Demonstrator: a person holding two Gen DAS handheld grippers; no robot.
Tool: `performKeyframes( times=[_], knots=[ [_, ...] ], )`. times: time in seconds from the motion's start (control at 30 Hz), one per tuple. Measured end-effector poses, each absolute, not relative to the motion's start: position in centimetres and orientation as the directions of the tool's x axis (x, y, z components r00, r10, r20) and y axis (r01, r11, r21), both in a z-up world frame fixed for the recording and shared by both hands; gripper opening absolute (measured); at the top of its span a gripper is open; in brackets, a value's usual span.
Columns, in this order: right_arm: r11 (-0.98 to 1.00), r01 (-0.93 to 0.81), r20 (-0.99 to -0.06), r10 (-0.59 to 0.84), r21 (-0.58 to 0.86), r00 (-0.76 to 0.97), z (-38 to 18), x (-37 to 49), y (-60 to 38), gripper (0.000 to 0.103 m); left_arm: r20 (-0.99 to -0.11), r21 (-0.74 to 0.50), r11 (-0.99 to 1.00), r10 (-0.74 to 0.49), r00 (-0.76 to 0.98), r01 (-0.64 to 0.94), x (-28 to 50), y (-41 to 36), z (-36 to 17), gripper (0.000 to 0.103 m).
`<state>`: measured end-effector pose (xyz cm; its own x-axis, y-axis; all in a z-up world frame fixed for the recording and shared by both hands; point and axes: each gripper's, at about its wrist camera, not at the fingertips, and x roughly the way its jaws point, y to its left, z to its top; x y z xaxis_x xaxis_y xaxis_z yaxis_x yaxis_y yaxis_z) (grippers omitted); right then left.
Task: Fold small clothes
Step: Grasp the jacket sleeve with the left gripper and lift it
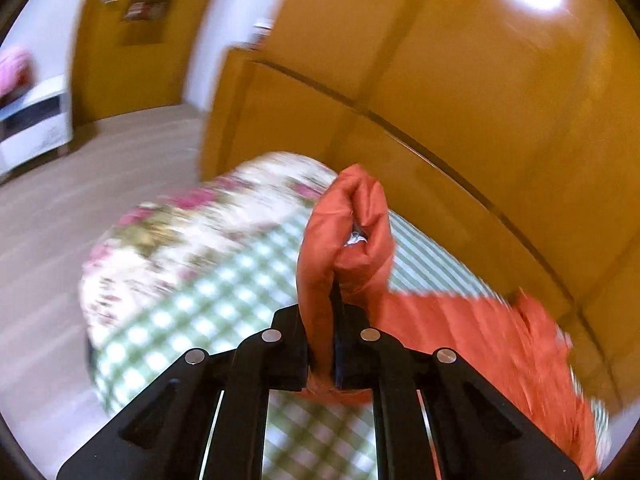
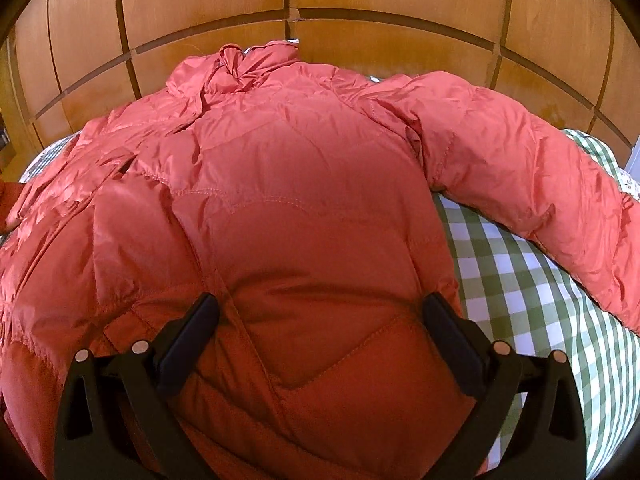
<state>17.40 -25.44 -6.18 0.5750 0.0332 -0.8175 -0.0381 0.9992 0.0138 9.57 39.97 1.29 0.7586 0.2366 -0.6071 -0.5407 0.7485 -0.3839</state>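
A red puffer jacket lies spread on a green and white checked cloth, its collar toward the wooden wall and one sleeve stretched out to the right. My right gripper is open, low over the jacket's lower body, with one finger on each side of a quilted panel. My left gripper is shut on a bunched fold of the jacket's red fabric and holds it lifted above the cloth. The rest of the jacket trails off to the right in the left wrist view.
Orange wooden wall panels stand right behind the surface. The checked cloth has a floral border at its rounded left end. Beyond it are a beige floor, a white cabinet and a wall shelf.
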Motion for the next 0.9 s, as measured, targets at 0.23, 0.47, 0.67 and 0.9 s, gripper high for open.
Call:
performKeyframes(
  times=[0.23, 0.47, 0.67, 0.9],
  knots=[
    [0.999, -0.035, -0.809, 0.037, 0.020, 0.587, -6.5, 17.6, -25.3, 0.101, -0.587, -0.470, 0.653, 0.271, 0.763, -0.594, 9.3, 44.4, 1.9, 0.005],
    [1.000, -0.028, -0.805, 0.027, 0.013, 0.593, -6.7, 17.4, -25.2, 0.101, -0.509, -0.490, 0.747, 0.172, 0.843, -0.449, 13.4, 38.6, 5.2, 0.005],
    [1.000, -0.024, -0.799, 0.025, 0.013, 0.601, -6.6, 17.2, -25.1, 0.101, -0.464, -0.506, 0.824, -0.009, 0.886, -0.256, 18.4, 30.3, 7.9, 0.005],
    [1.000, -0.023, -0.795, 0.028, 0.018, 0.605, -6.6, 17.2, -25.1, 0.101, -0.435, -0.499, 0.864, -0.189, 0.880, -0.061, 23.3, 18.7, 9.0, 0.005]
  ],
)
